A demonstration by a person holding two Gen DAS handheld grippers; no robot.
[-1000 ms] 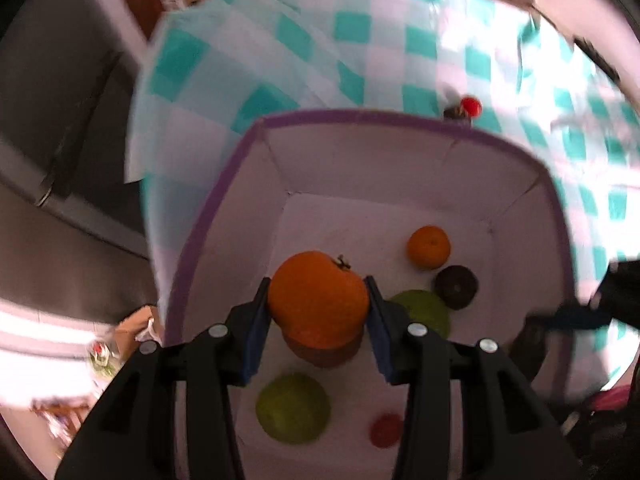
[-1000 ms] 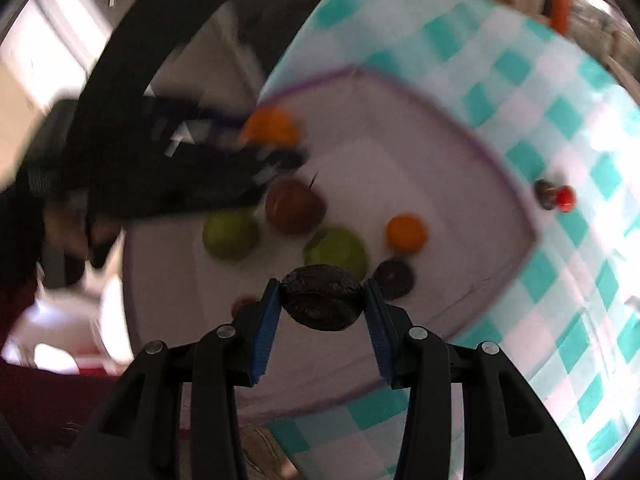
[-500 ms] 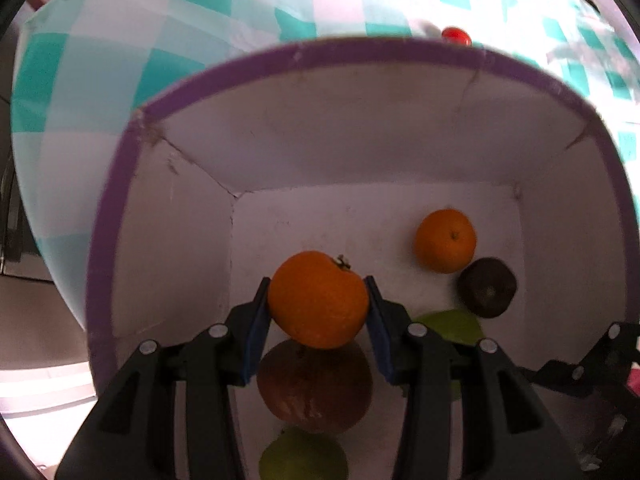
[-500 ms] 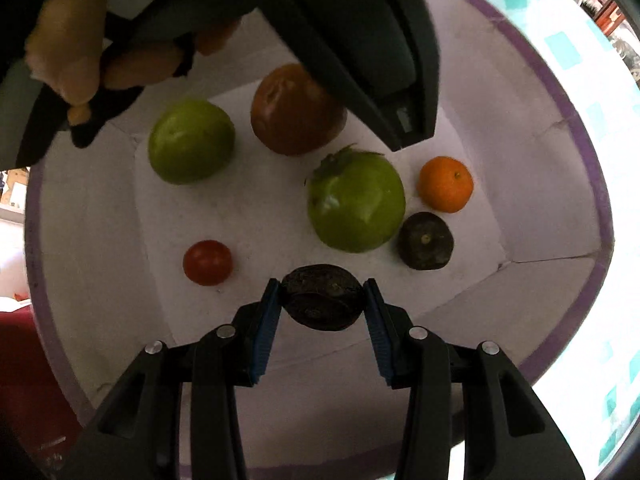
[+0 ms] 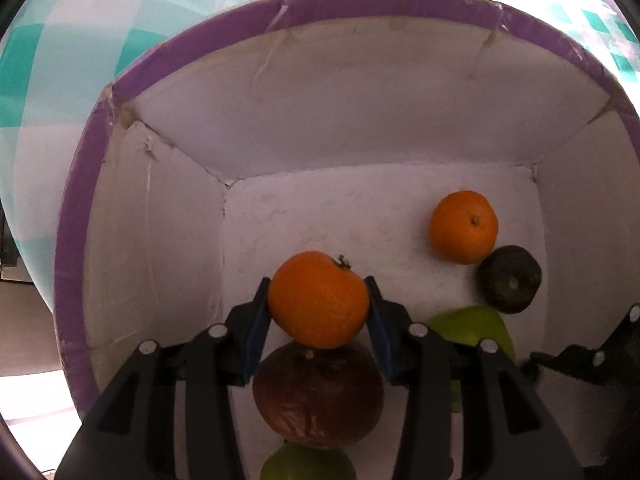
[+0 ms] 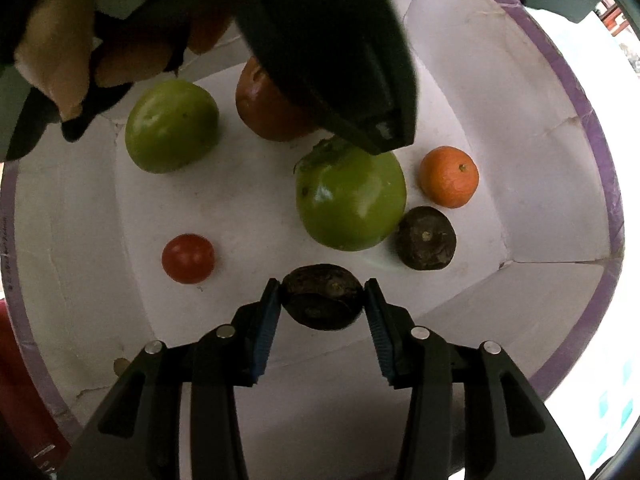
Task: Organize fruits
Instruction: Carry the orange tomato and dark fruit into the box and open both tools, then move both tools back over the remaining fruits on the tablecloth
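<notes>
- Two handheld tools are seen pointing down into a white cardboard box (image 5: pixel 360 128) with a purple rim, set on a teal-and-white checked tabletop (image 5: pixel 48 92).
- An orange mandarin (image 5: pixel 318 300) is gripped between the pads of the left tool (image 5: pixel 318 308), just above a brown-red fruit (image 5: pixel 318 394) on the box floor.
- A dark, wrinkled fruit (image 6: pixel 323 297) sits between the pads of the right tool (image 6: pixel 323 304), whose jaws are opening; the pads appear to be barely touching it, low over the box floor.
- Already lying in the box: two green fruits (image 6: pixel 350 200) (image 6: pixel 172 126), a small orange mandarin (image 6: pixel 449 176), a second dark fruit (image 6: pixel 426 238) touching the larger green one, and a small red tomato (image 6: pixel 188 258).
- The step in hand is judged to be setting both fruits down.
- The dark fruit is best released over the bare floor between the tomato and the second dark fruit, so that it settles without rolling.
- The held mandarin is best shifted towards the empty floor at the far left corner before release, since a drop onto the brown-red fruit could send it rolling.
</notes>
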